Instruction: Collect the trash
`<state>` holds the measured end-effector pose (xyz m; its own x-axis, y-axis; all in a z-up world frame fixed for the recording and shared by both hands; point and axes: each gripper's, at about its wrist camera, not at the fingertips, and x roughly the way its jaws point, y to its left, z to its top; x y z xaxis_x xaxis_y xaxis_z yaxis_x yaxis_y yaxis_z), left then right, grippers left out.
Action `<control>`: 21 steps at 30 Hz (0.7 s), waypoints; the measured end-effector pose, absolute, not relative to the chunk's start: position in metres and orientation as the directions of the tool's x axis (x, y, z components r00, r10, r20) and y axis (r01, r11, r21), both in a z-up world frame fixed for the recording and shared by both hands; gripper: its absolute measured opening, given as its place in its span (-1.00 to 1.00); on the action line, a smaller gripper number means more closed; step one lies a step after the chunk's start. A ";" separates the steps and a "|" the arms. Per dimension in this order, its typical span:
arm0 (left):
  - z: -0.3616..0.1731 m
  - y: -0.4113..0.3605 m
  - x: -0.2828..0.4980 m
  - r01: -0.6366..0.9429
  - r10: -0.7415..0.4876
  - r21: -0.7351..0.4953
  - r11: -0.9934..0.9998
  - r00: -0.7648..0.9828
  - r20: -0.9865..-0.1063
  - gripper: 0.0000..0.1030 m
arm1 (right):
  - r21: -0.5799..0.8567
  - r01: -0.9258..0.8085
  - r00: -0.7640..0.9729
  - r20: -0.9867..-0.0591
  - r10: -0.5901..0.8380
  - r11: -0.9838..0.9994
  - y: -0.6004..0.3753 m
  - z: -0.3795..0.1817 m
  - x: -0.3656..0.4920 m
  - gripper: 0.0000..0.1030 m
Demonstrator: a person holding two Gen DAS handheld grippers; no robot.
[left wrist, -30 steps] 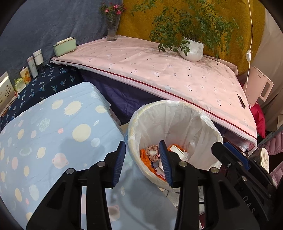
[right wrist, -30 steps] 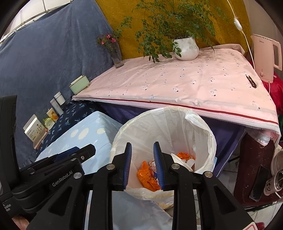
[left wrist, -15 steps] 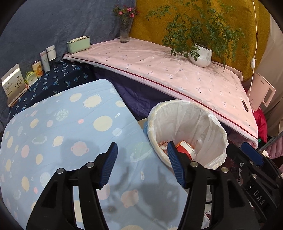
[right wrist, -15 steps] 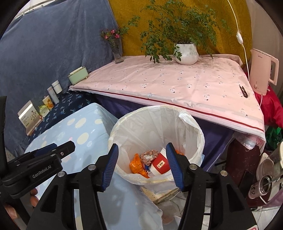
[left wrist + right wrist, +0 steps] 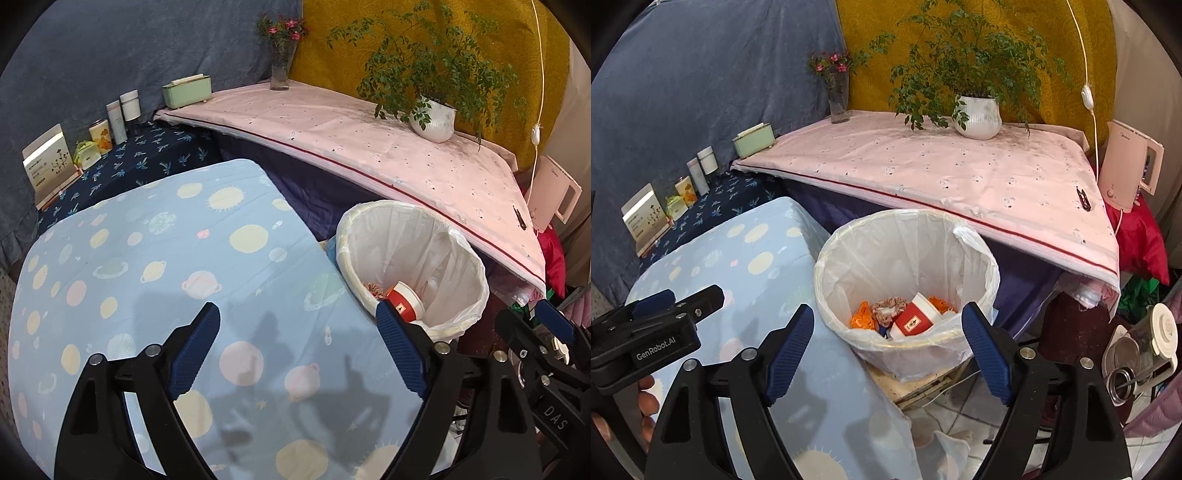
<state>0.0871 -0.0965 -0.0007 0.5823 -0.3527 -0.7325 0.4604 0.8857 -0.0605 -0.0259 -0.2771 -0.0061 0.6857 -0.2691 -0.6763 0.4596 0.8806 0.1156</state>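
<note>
Hanging over the blue planet-print tablecloth, the left gripper has its jaws spread wide with nothing between them, and they've just been opening. Same deal with the right gripper: jaws just been opening, gaping, empty, framing the trash bin from above. That bin has a white liner and stands just beside the blue table, below the edge of the pink-covered table. Down inside it there's a red and white paper cup lying on its side, orange wrappers and a frilly scrunchie-looking thing next to it. Potted plant and pink kettle stand on the pink table.
</note>
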 end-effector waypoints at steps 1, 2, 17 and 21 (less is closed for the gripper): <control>-0.002 -0.095 0.086 0.460 -0.347 -0.055 0.886 0.582 -0.736 0.62 | 0.118 0.462 0.684 -0.679 -0.268 0.879 -0.277 -0.007 -0.027 0.59; -0.004 -0.094 0.084 0.460 -0.342 -0.050 0.887 0.581 -0.739 0.64 | 0.115 0.464 0.681 -0.681 -0.270 0.879 -0.276 -0.007 -0.029 0.59; -0.015 -0.083 0.070 0.440 -0.325 -0.051 0.896 0.575 -0.750 0.82 | 0.021 0.461 0.644 -0.695 -0.319 0.887 -0.266 -0.019 -0.037 0.87; -0.018 -0.086 0.067 0.444 -0.322 -0.045 0.895 0.572 -0.754 0.82 | 0.004 0.462 0.638 -0.697 -0.329 0.887 -0.265 -0.021 -0.038 0.87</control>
